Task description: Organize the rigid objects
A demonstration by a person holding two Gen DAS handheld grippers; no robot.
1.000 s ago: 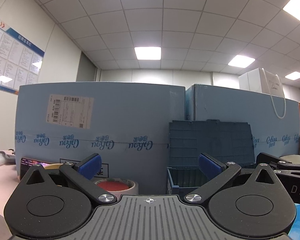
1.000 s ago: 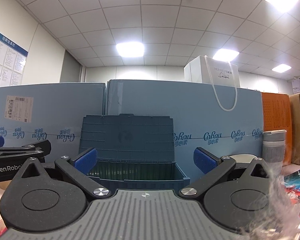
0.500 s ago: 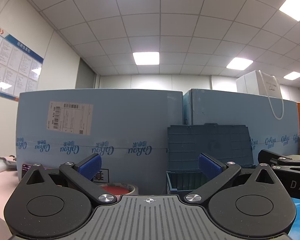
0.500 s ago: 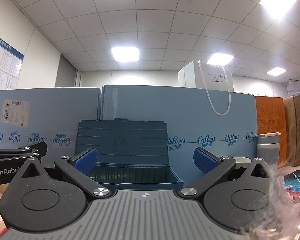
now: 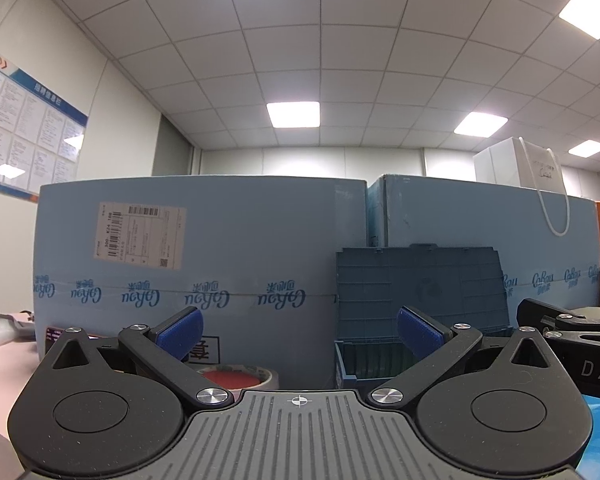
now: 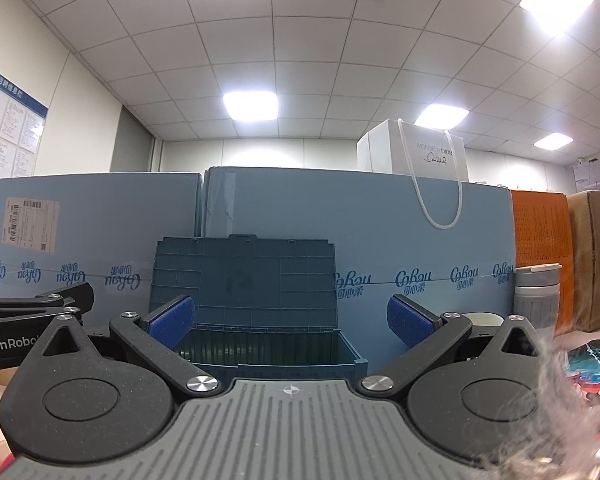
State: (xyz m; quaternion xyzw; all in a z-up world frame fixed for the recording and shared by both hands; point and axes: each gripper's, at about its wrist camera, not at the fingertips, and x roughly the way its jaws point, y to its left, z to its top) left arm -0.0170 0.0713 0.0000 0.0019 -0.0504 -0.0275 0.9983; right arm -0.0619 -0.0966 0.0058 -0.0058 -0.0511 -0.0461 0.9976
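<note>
Two empty tools are what you have: the left gripper [image 5: 298, 326] and the right gripper [image 6: 290, 316] both stand with their blue pads spread wide and nothing between them. Straight ahead of your right one sits the blue crate [image 6: 274, 350], lid [image 6: 244, 276] raised and leaning back against the pale blue cartons [image 6: 380, 248] along the far edge of the desk [image 5: 4, 364]; from your left wrist the same crate [image 5: 374, 360] lies right of centre.

The nearest thing to sort is the tape roll [image 5: 240, 378], lying flat on the desk just left of the crate and close before the left carton. You should find it light and stiff, with a smooth outer band that may slip. Judging by its shape, pinch across the ring wall, one pad inside the hole and one outside, rather than spanning the whole roll.

On your right, near the desk's far edge, stands a grey flask [image 6: 538, 300], upright beside the orange box [image 6: 540, 248]. It is probably heavier, hard and round, so grip it low on the ribbed body to keep it from tipping. A white cup [image 6: 482, 319] sits just left of the flask, mostly hidden by your finger. Whether the crate already holds anything, you cannot tell from here.
</note>
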